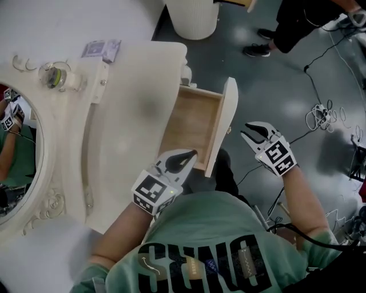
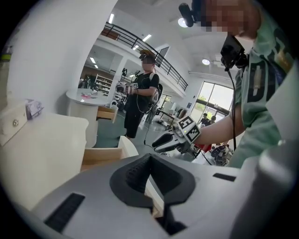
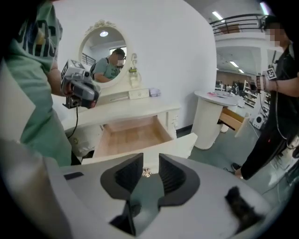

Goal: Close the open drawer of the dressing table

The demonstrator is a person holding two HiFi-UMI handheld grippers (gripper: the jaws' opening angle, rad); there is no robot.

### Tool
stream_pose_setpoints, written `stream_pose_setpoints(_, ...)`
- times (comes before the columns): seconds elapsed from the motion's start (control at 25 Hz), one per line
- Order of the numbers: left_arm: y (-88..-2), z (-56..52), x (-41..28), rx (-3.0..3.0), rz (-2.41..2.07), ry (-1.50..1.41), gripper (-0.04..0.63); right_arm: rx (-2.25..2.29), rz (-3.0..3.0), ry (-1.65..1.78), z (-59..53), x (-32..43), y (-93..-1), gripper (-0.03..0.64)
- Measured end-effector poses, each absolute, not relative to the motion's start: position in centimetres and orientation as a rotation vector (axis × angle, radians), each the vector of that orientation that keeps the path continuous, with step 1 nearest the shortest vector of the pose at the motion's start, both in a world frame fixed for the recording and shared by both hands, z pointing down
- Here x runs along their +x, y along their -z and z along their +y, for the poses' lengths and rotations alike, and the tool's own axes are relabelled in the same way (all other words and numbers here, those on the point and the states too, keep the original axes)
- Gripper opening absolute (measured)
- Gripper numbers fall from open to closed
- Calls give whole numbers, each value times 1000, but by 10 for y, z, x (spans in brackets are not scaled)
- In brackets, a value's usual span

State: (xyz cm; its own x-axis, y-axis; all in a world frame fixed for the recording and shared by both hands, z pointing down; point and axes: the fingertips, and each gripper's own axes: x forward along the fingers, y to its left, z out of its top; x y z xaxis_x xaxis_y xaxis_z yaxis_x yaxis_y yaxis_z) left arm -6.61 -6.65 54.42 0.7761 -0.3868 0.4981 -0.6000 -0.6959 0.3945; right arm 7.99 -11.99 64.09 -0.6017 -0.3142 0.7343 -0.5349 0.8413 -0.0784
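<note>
The cream dressing table (image 1: 123,143) has its wooden drawer (image 1: 191,120) pulled out, and the drawer's white front (image 1: 224,123) stands out toward me. My left gripper (image 1: 186,157) hangs at the drawer's near corner with its jaws together and nothing in them; the left gripper view looks over that gripper (image 2: 149,158) to the drawer (image 2: 100,156). My right gripper (image 1: 255,133) is open, apart from the drawer front and to its right. In the right gripper view the drawer front's small knob (image 3: 146,173) shows through the gap of the right gripper (image 3: 150,161), untouched.
An oval mirror (image 1: 17,154) stands at the table's back, with a small bottle (image 1: 56,75) and a packet (image 1: 103,50) beside it. A round white cabinet (image 1: 191,17) and a standing person (image 1: 291,23) are beyond the drawer. Cables (image 1: 323,117) lie on the grey floor.
</note>
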Motion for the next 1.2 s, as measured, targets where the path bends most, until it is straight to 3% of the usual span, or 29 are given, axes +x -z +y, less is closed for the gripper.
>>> stream_pose_setpoints(0.6,-601,-47,-48,2328,-663,-564,8,337,-2085,-156,-99,64,-768,189)
stream_pose_setpoints(0.92,-614,-43,-55,2286,-677,-550,8,318,-2029,-137,-100,52,-792,190)
stream_pose_setpoints(1.2,-617,-49,-64,2267,-709,-538,8,309,-2023,-100,-104,46,-791,150)
